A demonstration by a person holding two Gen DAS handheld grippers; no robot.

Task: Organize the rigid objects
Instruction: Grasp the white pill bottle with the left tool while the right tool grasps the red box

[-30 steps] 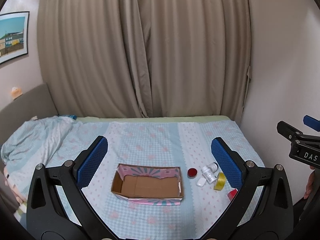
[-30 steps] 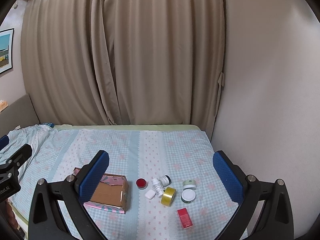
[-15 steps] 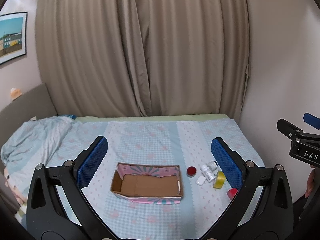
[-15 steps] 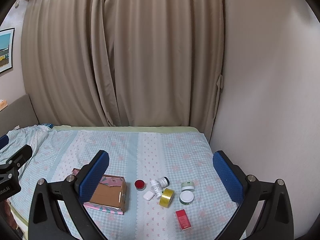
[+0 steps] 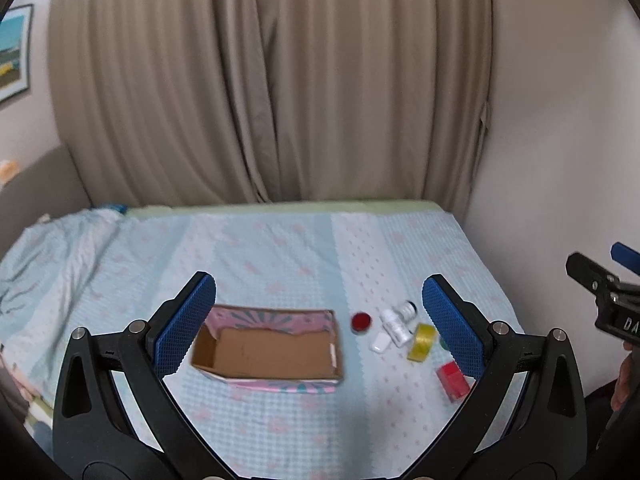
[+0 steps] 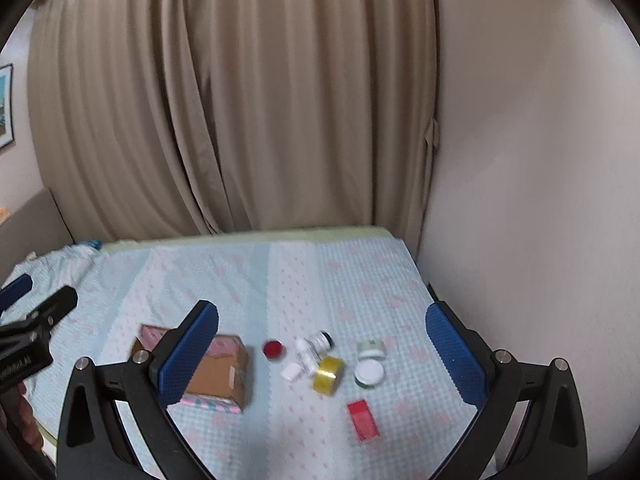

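An open cardboard box (image 5: 272, 350) with pink patterned sides lies on the bed, empty; it also shows in the right wrist view (image 6: 218, 372). To its right lie a red round tin (image 6: 273, 349), white bottles (image 6: 312, 348), a small white case (image 6: 291, 372), a yellow tape roll (image 6: 328, 374), two white-lidded jars (image 6: 370, 372) and a red flat box (image 6: 363, 420). My left gripper (image 5: 318, 320) is open and empty, high above the box. My right gripper (image 6: 322, 350) is open and empty, high above the small items.
The bed (image 5: 280, 248) has a light blue patterned cover. A crumpled blanket (image 5: 44, 256) lies at the left. Beige curtains (image 5: 272, 80) hang behind. A wall (image 6: 540, 200) borders the bed's right side.
Both views have shifted slightly forward and are blurred by motion; the objects sit a little higher in frame. Nothing on the bed has moved.
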